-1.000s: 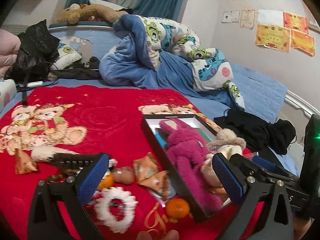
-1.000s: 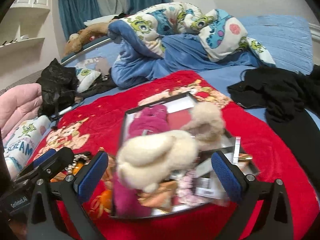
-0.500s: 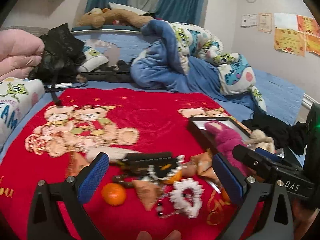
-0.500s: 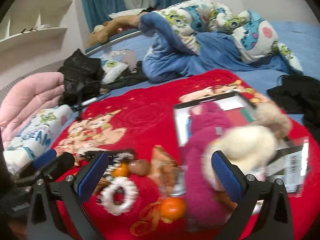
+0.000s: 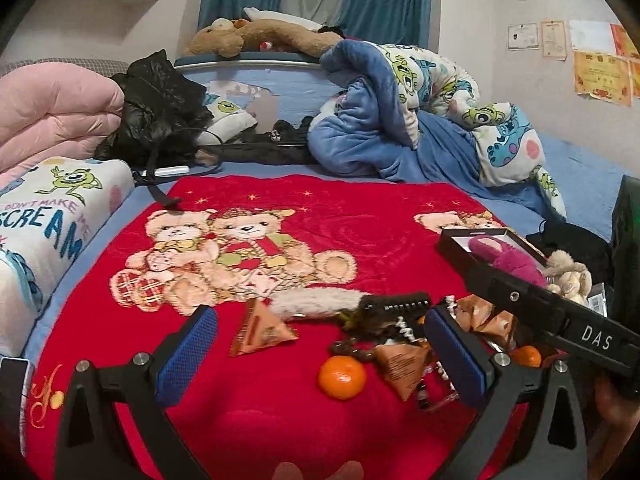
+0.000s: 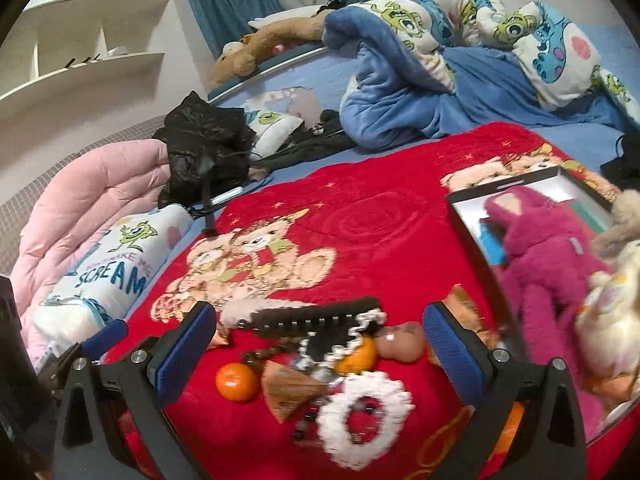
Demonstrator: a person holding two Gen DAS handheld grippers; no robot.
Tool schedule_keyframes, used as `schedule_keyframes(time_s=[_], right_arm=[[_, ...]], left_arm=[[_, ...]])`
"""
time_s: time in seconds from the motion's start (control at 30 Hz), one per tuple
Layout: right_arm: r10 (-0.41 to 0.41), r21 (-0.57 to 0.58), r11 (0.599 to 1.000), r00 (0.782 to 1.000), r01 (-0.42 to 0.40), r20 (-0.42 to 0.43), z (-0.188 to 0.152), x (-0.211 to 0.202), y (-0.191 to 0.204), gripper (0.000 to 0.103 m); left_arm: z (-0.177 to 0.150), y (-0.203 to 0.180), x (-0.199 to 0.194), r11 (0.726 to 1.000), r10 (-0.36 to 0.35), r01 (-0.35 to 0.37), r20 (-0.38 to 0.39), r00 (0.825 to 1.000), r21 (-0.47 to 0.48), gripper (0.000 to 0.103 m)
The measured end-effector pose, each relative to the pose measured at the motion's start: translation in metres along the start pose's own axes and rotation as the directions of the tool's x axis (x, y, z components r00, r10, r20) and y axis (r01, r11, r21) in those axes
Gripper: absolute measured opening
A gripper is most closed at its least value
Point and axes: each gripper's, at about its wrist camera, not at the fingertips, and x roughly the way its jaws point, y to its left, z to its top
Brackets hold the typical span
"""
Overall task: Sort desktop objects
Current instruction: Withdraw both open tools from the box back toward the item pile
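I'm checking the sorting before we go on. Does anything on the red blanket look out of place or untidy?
Yes. The small items sit in a tangled heap: a black comb, white scrunchie, snack packets and oranges overlap instead of lying in groups. The pink plush sprawls over the box's edge. Nothing looks damaged or spilled.

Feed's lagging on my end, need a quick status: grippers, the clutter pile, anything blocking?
Both grippers open, empty: left, right. Orange, snack packets, white scrunchie loose on red blanket. Pink plush in box. Nothing blocking.
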Motion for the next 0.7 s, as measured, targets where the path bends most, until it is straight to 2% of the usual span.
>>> schedule_keyframes(time_s=[0.17,0.27,0.37,0.5,0.6,0.7], right_arm=[[0.015,0.013,1.0,1.0,-0.015,-0.004,-0.006,0.004,0.012,0.103],[0.016,0.002,1.0,1.0,-0.016,-0.025,-0.007,0.004,0.013,0.103],[0.006,-0.02,1.0,1.0,-0.006,-0.004,-0.005,0.0,0.01,0.103],[0.045,0.052,0.998,0.999,-0.044,-0.013,-0.002,0.007,-0.003,0.103],[0.002,0.036,0.999,1.0,-0.002,-0.011,0.001,0.012,-0.005,0.103],[0.003,0.043,0.999,1.0,-0.002,-0.021,0.005,0.017,-0.01,0.103]], left_arm=[[-0.002,0.012,-0.005,1.0,0.021,-0.021,-0.001,1.0,-0.02,0.103],[0.001,0.01,-0.007,0.998,0.066,-0.066,0.007,0.998,0.007,0.103],[0.0,0.011,-0.008,0.997,0.08,-0.08,0.031,0.996,0.017,0.103],[-0.001,0.022,-0.002,0.994,0.106,-0.107,0.011,0.994,0.013,0.103],[0.003,0.036,0.0,0.992,0.119,-0.118,0.022,0.993,-0.031,0.103],[0.004,0.044,0.005,0.986,0.162,-0.161,0.025,0.986,-0.034,0.103]])
